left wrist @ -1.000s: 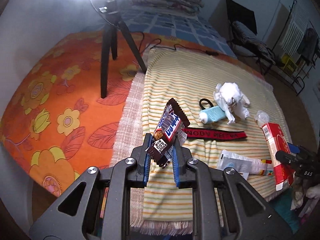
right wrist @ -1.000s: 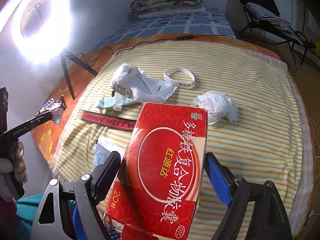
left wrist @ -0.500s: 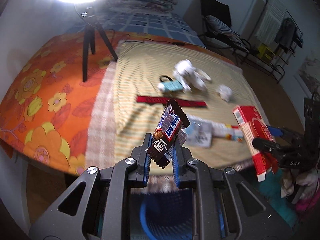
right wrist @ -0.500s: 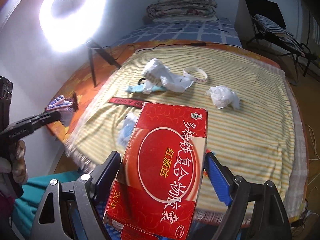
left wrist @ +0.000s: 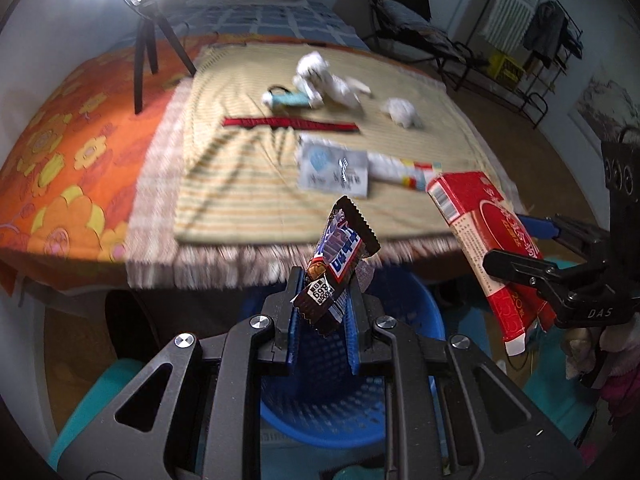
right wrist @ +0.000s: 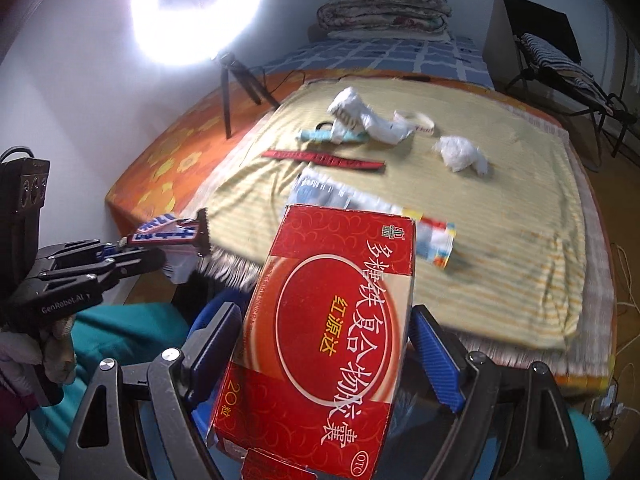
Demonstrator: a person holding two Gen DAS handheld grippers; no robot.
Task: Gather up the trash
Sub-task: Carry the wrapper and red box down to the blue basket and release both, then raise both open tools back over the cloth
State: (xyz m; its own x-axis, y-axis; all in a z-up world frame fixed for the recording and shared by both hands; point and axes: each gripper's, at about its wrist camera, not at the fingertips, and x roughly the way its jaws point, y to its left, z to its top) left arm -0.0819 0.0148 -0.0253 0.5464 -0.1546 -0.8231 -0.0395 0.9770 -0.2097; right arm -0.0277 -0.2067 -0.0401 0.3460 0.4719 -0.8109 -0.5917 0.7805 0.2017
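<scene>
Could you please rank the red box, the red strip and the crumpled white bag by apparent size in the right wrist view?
1. red box, largest, though nearest the camera.
2. red strip.
3. crumpled white bag, roughly alike in area with the strip; unsure.

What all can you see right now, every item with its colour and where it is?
Candy bar wrapper: one, brown and blue, clamped in left gripper.
Medicine box: one, red, clamped in right gripper.
Basket: one, blue, on floor below the grippers.
Red strip: one, on striped cloth.
Crumpled white bags: two, far half of the cloth.
Teal tube: one, beside the larger bag.
White band: one, near the larger bag.
Flat white packet: one, near cloth edge.
White tube: one, next to the packet.
Ring light: one, white, on tripod.
Left gripper: shut.
Right gripper: shut.
</scene>
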